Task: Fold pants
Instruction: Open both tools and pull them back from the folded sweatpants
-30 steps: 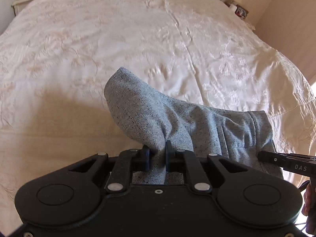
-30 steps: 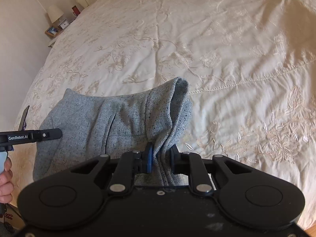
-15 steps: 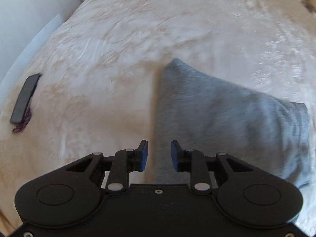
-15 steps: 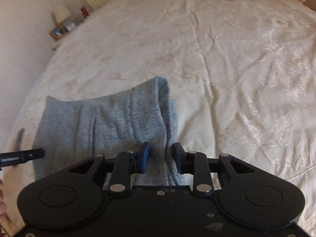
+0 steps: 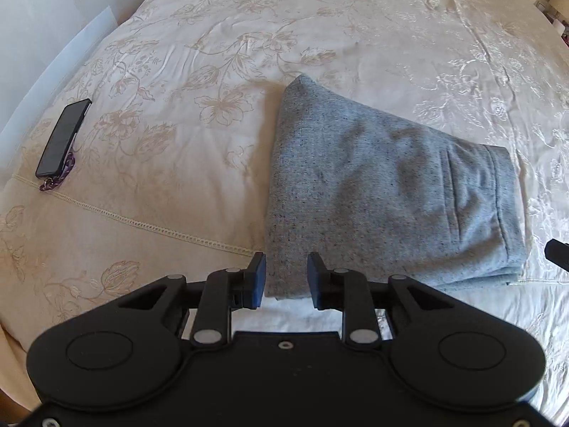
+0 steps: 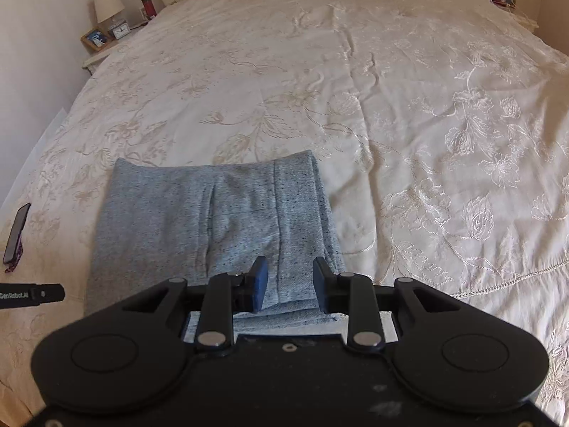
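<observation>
Cream embroidered bedspread (image 6: 409,114) is filling both views, grey pants (image 5: 373,192) lying folded on its near part. Right view alone is showing a nightstand (image 6: 103,46) with lamp (image 6: 107,1). Phone (image 5: 63,138) is lying left of pants. Left gripper (image 5: 286,275) and right gripper (image 6: 290,284) are hovering, jaws apart, gripping nothing.

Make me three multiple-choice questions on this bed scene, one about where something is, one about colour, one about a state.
1. Where does the phone lie relative to the pants?
A. on top of them
B. to their left, apart
C. under them

2. What colour are the pants?
A. grey
B. red
C. black

3. How is the left gripper?
A. shut on the pants
B. shut on the phone
C. open

Answers: 1 B, bare bedspread lies between them; 2 A, speckled grey fabric; 3 C, a gap shows between its fingers, as on the right gripper.
</observation>
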